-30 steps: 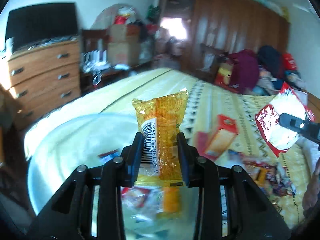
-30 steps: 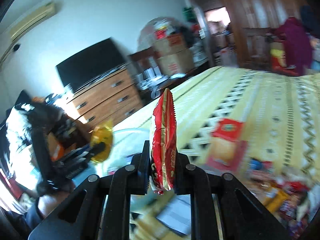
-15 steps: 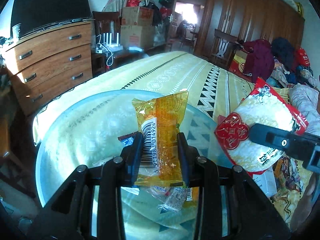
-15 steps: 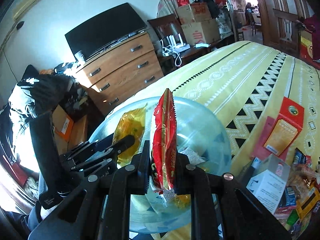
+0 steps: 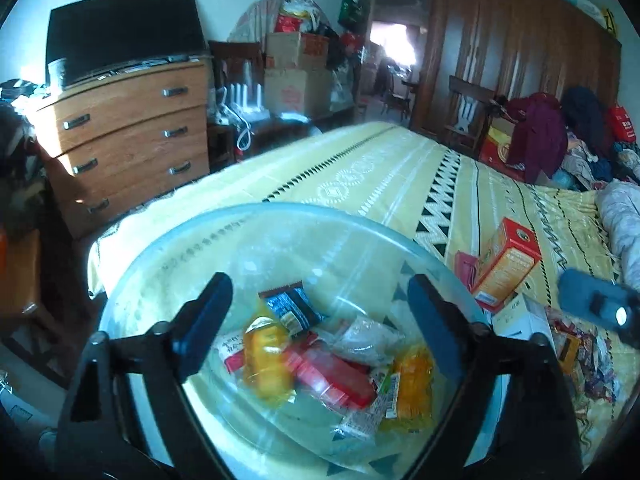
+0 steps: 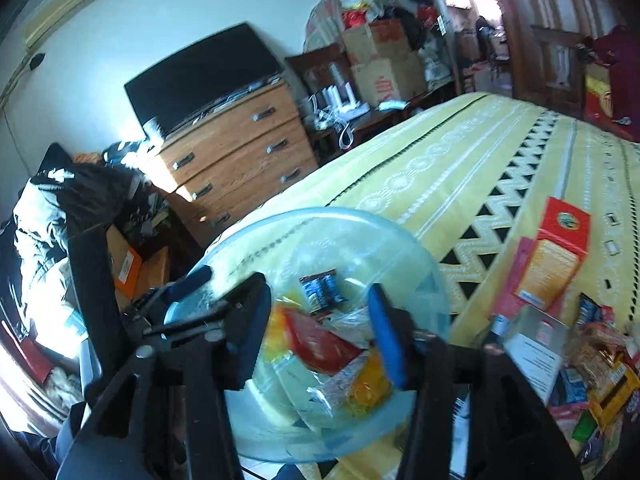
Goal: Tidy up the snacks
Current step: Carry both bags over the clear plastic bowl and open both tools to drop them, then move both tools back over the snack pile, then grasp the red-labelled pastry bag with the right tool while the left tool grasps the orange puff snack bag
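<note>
Now both grippers hang over the clear plastic bowl [image 5: 256,220], a wide, round, glossy tub on the near corner of the bed [image 5: 400,168]. The left gripper [image 5: 316,316] has its jaws opening wide with nothing between them; the crinkly yellow packet [image 5: 412,384] it clamped a second ago lies below it among the snacks in the bowl. The right gripper [image 6: 320,328] has its jaws opening too, and the flat red packet [image 6: 320,340] it pinched earlier lies loose beneath its fingers in the bowl, beside a dark blue wrapper [image 6: 322,288] just ahead of them.

To the right of the right gripper, a stiff orange carton [image 6: 552,264] leans on the woven yellow bedspread, with a white box [image 6: 536,344] nearer and a heap of mixed wrappers [image 6: 592,380] beyond that. The bowl's rim sits close to the bed's edge on the left, where the wooden dresser [image 5: 124,128] stands well apart across a gap of floor. Ahead of both grippers the bedspread runs flat and open.
</note>
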Action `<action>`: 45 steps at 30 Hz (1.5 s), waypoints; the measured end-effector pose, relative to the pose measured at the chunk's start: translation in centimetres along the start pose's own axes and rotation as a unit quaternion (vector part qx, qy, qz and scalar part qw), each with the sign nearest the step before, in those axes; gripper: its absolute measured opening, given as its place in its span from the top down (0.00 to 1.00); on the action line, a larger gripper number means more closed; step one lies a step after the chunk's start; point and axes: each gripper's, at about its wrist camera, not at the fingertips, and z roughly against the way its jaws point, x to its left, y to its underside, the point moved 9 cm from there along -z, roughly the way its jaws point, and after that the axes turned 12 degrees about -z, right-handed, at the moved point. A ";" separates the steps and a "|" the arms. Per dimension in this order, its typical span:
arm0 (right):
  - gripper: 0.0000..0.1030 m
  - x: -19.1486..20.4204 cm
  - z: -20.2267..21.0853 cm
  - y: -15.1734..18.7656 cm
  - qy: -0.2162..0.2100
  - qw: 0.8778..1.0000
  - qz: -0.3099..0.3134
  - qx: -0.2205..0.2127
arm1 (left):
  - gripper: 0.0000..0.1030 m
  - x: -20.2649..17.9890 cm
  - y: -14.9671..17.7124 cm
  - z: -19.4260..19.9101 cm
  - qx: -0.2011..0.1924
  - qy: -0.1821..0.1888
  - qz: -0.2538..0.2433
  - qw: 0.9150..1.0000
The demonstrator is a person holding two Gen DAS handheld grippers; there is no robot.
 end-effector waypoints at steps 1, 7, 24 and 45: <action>0.46 -0.5 0.7 0.4 0.001 1.000 -0.002 -0.004 | 0.10 -0.4 -0.3 0.4 -0.007 0.004 0.000 1.000; 0.46 -11.3 8.6 3.8 0.063 0.994 -0.061 -0.058 | 0.10 -5.6 -2.1 3.5 -0.055 0.066 -0.041 0.996; 0.14 -31.2 2.4 14.7 0.263 0.951 -0.140 0.089 | 0.07 -13.2 -1.8 5.4 -0.055 0.154 -0.075 0.984; 0.48 -35.9 21.4 22.1 0.241 0.935 -0.259 -0.019 | 0.12 -36.3 9.7 3.5 0.094 0.364 -0.192 0.906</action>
